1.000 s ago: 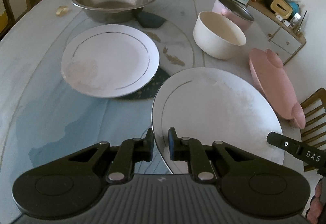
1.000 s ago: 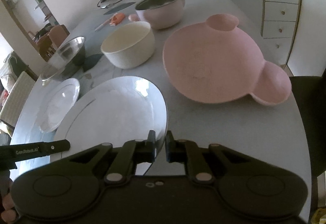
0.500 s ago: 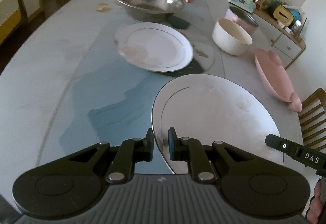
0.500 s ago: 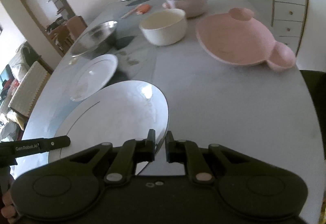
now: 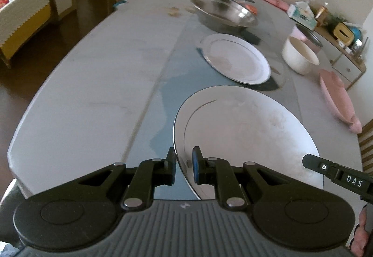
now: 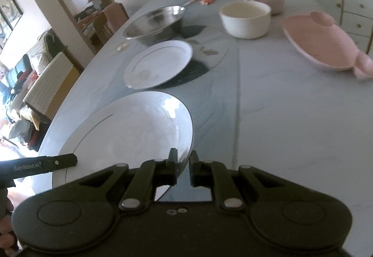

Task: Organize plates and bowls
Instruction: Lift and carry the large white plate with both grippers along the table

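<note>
White letters "DAS" on the right gripper [image 5: 349, 177] finger; faint lettering like "GenRobot.AI" on the left gripper [image 6: 42, 166] finger.

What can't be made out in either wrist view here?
- Large plate: near rim hidden behind both tongs' bodies, both views.
- Pink pot: mostly hidden by the cream bowl, left view.
- Pink dish: motion-blurred, right view.
- Sideboard clutter: too small.
</note>
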Demonstrator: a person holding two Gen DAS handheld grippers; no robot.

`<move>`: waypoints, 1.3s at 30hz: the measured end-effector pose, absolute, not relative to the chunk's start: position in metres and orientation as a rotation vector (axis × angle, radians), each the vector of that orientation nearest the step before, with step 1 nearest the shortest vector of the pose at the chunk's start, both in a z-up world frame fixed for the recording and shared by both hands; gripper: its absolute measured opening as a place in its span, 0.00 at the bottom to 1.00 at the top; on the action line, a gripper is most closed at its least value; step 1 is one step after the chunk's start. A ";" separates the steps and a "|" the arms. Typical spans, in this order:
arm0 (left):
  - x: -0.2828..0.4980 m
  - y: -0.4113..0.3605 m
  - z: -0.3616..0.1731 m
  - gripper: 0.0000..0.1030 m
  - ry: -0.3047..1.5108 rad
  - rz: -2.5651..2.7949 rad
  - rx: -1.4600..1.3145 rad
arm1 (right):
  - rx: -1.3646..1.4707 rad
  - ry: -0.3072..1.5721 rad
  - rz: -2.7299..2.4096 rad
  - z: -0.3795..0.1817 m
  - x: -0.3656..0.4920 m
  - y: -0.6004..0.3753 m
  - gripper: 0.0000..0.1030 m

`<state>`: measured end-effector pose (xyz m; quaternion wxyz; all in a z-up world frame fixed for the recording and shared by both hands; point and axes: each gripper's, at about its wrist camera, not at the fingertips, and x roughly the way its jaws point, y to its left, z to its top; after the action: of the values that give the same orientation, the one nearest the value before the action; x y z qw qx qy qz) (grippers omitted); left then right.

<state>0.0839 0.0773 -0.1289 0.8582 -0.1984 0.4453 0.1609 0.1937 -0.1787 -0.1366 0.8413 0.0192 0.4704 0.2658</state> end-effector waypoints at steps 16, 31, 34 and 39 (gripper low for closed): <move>0.060 0.144 -0.144 0.12 0.931 0.478 -0.433 | -0.026 1.004 0.700 -0.158 0.183 -0.096 0.11; 0.055 0.153 -0.157 0.13 0.941 0.496 -0.442 | -0.120 1.008 0.717 -0.164 0.178 -0.075 0.17; 0.052 0.150 -0.151 0.13 0.922 0.496 -0.397 | -0.134 0.996 0.710 -0.158 0.176 -0.076 0.19; 0.045 0.150 -0.139 0.13 0.897 0.489 -0.377 | -0.137 0.974 0.676 -0.151 0.174 -0.082 0.22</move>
<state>0.0455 0.1499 -0.1391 0.8553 -0.1793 0.4268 0.2325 0.1743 -0.0822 -0.1514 0.8272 -0.0644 0.4587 0.3182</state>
